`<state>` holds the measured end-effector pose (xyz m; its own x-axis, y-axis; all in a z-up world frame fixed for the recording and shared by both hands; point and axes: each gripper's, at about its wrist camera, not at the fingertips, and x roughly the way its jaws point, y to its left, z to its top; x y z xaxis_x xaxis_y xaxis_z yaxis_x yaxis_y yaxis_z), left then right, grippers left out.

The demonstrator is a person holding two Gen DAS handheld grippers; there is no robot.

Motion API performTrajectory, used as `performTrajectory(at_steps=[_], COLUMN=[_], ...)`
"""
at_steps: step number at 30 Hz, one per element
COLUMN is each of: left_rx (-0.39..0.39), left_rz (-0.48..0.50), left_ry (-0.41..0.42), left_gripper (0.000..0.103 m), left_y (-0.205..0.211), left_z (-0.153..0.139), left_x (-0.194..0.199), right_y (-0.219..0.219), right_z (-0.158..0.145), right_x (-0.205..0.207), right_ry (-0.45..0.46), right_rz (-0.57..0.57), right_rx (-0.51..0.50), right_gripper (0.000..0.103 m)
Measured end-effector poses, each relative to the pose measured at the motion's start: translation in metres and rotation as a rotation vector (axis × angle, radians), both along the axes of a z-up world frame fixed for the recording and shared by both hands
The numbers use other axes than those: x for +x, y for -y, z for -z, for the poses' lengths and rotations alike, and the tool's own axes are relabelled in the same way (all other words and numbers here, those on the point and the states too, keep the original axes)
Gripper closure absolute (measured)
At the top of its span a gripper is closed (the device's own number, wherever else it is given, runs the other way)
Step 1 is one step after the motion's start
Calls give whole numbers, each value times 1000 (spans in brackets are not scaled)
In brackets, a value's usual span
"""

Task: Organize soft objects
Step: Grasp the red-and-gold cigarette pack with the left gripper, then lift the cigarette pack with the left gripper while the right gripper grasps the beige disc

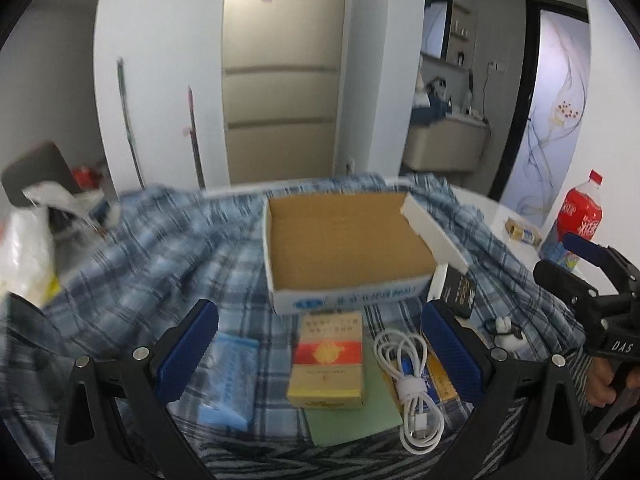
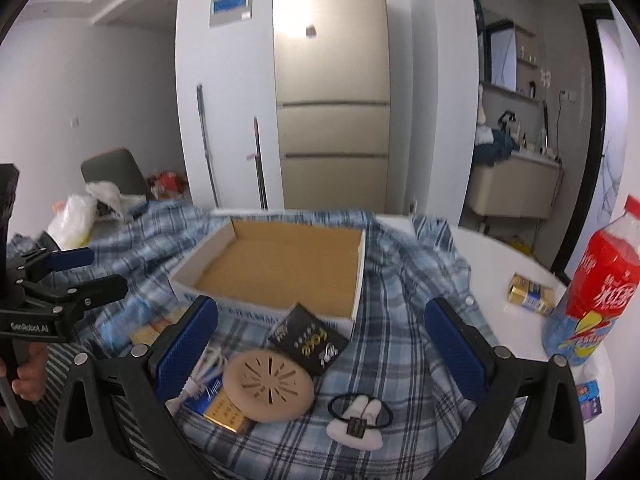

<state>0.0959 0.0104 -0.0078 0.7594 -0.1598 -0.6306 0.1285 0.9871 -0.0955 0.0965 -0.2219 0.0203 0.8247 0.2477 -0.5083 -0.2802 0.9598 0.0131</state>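
Right wrist view shows the hair tie [image 2: 359, 416], a black loop with a small white plush charm, lying on the plaid cloth [image 2: 400, 320] just ahead of the right gripper [image 2: 320, 344], whose jaws stand wide apart and hold nothing. Close on its left sit a tan round disc [image 2: 269, 385] and a black packet [image 2: 308, 339] leaning on the front wall of the open box [image 2: 260, 308], which is bare inside. In the left wrist view the left gripper [image 1: 320, 348] is also spread and empty, above a yellow-red packet [image 1: 328, 360], a coiled white cable [image 1: 412, 384], a green sheet [image 1: 352, 420] and a blue pouch [image 1: 228, 376]. The main risk, as I judge it, is snagging: the cloth is loose and rumpled, so a jaw closing low on the tie could pinch a fold and drag the box or packets along. The thin loop may slip out of a shallow grip, or the pad may nudge the disc. The cable could catch on the left jaw and uncoil. At the far right a red bottle [image 2: 596, 292] stands on the white table [image 2: 500, 272], where a wide swing could tip it.
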Motion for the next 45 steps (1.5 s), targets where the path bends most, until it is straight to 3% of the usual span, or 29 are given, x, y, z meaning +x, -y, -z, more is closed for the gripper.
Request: performTrajectory(at_steps=[8,10,13,19,21,23,24,27,31,37,42,45], left_rx=[-87,-79,-67,-31,-26,-25,-26,-28,-31,-20,19,48], left_rz=[38,43,68,110,109,106,109,119,141,134,111,100], left_ry=[-190,-215,-244,-252,-265,-269,-267,-237,-128,54,214,261], left_gripper=[12,15,25,25,30,43,43,44,44,44,44,44], left_y=[-4,-4,1,10,11,10,11,12,14,17,21,24], left_z=[46,57,65,70,72,73,73,70,56,33,16,11], left_x=[27,30,32,30,31,31,30,27,13,-11,-36,-42], right_y=[5,4,1,1,2,3,4,5,4,-6,-19,-22], right_z=[25,29,29,30,32,33,34,35,37,44,60,71], right_x=[16,16,16,19,20,22,23,26,32,45,57,65], right_ry=[-131,-143,-145,-159,-171,-185,-191,-209,-250,-390,-490,-557], right_rz=[28,24,15,9,7,-1,-3,-8,-14,-85,-108,-123], right_rx=[15,11,1,5,13,24,29,48,65,112,84,113], right_gripper=[5,5,5,5,5,5,5,5,5,7,7,11])
